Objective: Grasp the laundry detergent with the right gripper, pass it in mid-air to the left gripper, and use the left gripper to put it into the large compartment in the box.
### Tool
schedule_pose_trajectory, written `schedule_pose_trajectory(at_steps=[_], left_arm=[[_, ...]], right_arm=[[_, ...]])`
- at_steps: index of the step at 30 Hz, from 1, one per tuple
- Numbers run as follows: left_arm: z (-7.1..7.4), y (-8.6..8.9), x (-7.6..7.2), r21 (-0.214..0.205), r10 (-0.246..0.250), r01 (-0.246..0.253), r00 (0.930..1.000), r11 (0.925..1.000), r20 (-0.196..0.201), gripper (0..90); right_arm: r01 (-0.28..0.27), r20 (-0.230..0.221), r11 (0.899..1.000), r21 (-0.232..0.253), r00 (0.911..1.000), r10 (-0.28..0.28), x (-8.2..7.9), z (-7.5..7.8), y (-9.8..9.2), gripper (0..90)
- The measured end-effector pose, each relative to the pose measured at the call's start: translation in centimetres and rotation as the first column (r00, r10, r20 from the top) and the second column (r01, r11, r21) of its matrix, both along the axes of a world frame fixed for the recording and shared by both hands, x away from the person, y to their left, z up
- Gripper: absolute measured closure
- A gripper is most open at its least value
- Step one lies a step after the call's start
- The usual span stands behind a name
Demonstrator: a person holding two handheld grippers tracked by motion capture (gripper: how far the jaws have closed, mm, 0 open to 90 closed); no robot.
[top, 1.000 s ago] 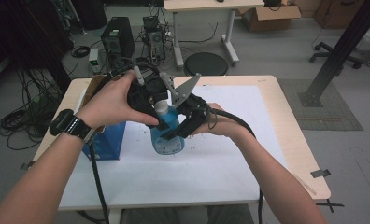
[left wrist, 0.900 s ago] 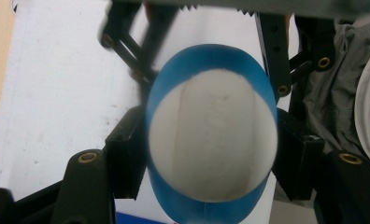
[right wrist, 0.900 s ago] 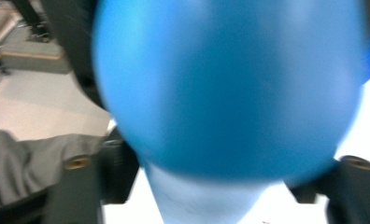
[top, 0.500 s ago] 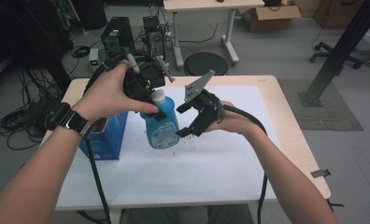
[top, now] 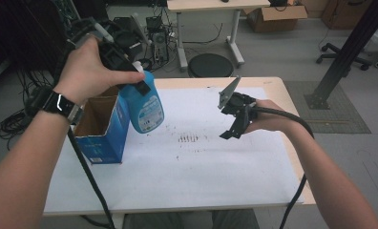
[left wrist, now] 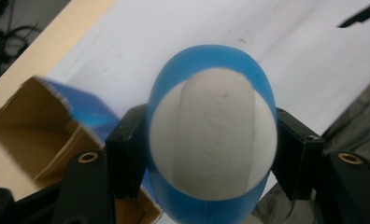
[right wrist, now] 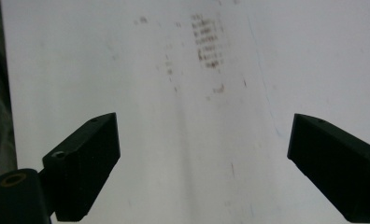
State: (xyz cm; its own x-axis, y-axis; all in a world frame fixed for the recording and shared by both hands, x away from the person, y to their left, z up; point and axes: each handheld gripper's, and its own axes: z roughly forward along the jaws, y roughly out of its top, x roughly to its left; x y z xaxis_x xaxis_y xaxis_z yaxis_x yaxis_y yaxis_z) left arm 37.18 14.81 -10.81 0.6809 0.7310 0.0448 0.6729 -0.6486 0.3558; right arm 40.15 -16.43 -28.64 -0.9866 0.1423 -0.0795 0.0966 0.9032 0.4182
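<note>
The surface (top: 187, 181) carries a white sheet over most of its top, and an open blue box (top: 101, 126) stands near its left edge, mouth up and cardboard-brown inside. Just to the right of that box, I hold the blue bottle (top: 146, 107) in the air, clear of the sheet, with my left gripper (top: 141, 86). My left fingers (left wrist: 127, 149) are clamped on either side of the bottle just under its white cap (left wrist: 211, 133), which faces me squarely in the left gripper view. The bottle hangs with its long axis close to upright, bottom tilted a little toward the middle of the surface.

What matters for the coming move, as I judge it, is that the box mouth lies left of and below the bottle: the bottle has to come across over the opening and go down bottom first. My left hand is the nearer one by far and already has it.

My right gripper (top: 232, 124) is well apart, over the sheet toward the right edge. Its fingers (right wrist: 82, 165) have just been opening and now stand wide with nothing between them, above the faint dark specks (right wrist: 209, 44) printed on the sheet.
</note>
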Motion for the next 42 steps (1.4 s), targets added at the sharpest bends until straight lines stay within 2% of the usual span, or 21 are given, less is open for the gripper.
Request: schedule_pose_trajectory(at_steps=[1,5,8,9,11,12,14,16,17,19,20,21,22,23,26,31,32,33,34,35,42], left_arm=[[0.7,1.0,0.2,-0.018,0.076,-0.076,0.9971,0.9970,0.007,38.1],[1.5,2.4,0.5,-0.029,0.160,-0.160,0.9869,0.9868,0.021,38.0],[2.3,4.1,0.7,-0.028,0.254,-0.253,0.9669,0.9671,0.030,38.1],[2.3,4.1,0.7,-0.028,0.254,-0.253,0.9669,0.9671,0.030,38.1],[2.5,4.9,0.9,-0.034,0.294,-0.293,0.9554,0.9556,0.030,38.1],[2.6,5.6,1.0,-0.046,0.331,-0.330,0.9431,0.9430,0.029,38.0],[2.7,6.1,1.0,-0.051,0.345,-0.343,0.9383,0.9380,0.029,38.1],[2.8,7.0,1.1,-0.066,0.384,-0.381,0.9230,0.9221,0.030,38.1],[2.8,7.0,1.1,-0.066,0.384,-0.381,0.9230,0.9221,0.030,38.1],[2.8,7.6,1.2,-0.069,0.411,-0.408,0.9113,0.9103,0.030,38.1],[2.8,8.1,1.3,-0.067,0.434,-0.431,0.9004,0.8998,0.033,38.0],[2.8,8.1,1.3,-0.067,0.434,-0.431,0.9004,0.8998,0.033,38.1],[2.6,8.5,1.4,-0.056,0.461,-0.459,0.8866,0.8867,0.038,38.1],[2.6,8.5,1.4,-0.056,0.461,-0.459,0.8866,0.8867,0.038,38.1],[2.3,9.2,1.6,-0.045,0.497,-0.496,0.8666,0.8673,0.039,38.1],[1.5,10.3,1.8,-0.045,0.538,-0.537,0.8424,0.8427,0.031,38.1],[1.0,10.7,1.9,-0.043,0.556,-0.555,0.8304,0.8307,0.028,38.1],[1.0,10.7,1.9,-0.043,0.556,-0.555,0.8304,0.8307,0.028,38.1],[0.7,10.9,2.0,-0.042,0.567,-0.566,0.8231,0.8234,0.028,38.1],[0.5,11.1,2.0,-0.035,0.568,-0.568,0.8223,0.8226,0.026,38.1],[-1.9,12.2,2.2,-0.025,0.610,-0.610,0.7919,0.7920,0.017,38.1]], right_arm=[[0.019,0.011,0.999,-0.039,0.9998,-0.019,0.1,0.0,-1.0,9.1],[0.059,0.027,0.993,-0.106,0.9980,-0.057,0.4,-0.1,-3.1,9.2],[0.083,0.033,0.986,-0.145,0.9963,-0.079,0.5,-0.2,-4.5,9.5],[0.083,0.033,0.986,-0.145,0.9963,-0.079,0.5,-0.2,-4.5,9.5],[0.103,0.052,0.978,-0.182,0.9941,-0.095,0.6,-0.4,-5.7,9.8],[0.113,0.051,0.975,-0.192,0.9932,-0.105,0.7,-0.5,-6.1,9.9],[0.121,0.050,0.972,-0.202,0.9923,-0.114,0.8,-0.5,-7.0,9.8],[0.133,0.049,0.969,-0.207,0.9909,-0.125,0.8,-0.5,-7.6,9.9],[0.140,0.056,0.968,-0.206,0.9898,-0.131,0.8,-0.5,-8.0,10.0],[0.155,0.059,0.965,-0.211,0.9875,-0.146,0.9,-0.5,-8.7,10.0],[0.163,0.057,0.963,-0.214,0.9863,-0.155,1.0,-0.5,-9.0,10.0],[0.163,0.057,0.963,-0.214,0.9863,-0.155,1.0,-0.5,-9.0,10.0],[0.182,0.058,0.958,-0.221,0.9832,-0.173,1.0,-0.6,-9.8,10.0],[0.182,0.058,0.958,-0.221,0.9832,-0.173,1.0,-0.6,-9.8,10.0],[0.195,0.054,0.956,-0.219,0.9807,-0.188,1.1,-0.7,-10.5,10.0],[0.210,0.054,0.952,-0.222,0.9777,-0.203,1.1,-0.9,-11.3,10.0],[0.211,0.053,0.951,-0.224,0.9775,-0.204,1.1,-1.0,-11.5,10.1],[0.211,0.053,0.951,-0.224,0.9775,-0.204,1.1,-1.0,-11.5,10.1],[0.212,0.054,0.951,-0.224,0.9773,-0.205,1.1,-1.0,-11.5,10.1],[0.212,0.054,0.951,-0.224,0.9772,-0.206,1.1,-1.0,-11.6,10.1],[0.212,0.049,0.949,-0.233,0.9773,-0.206,1.1,-1.5,-11.7,10.1]])
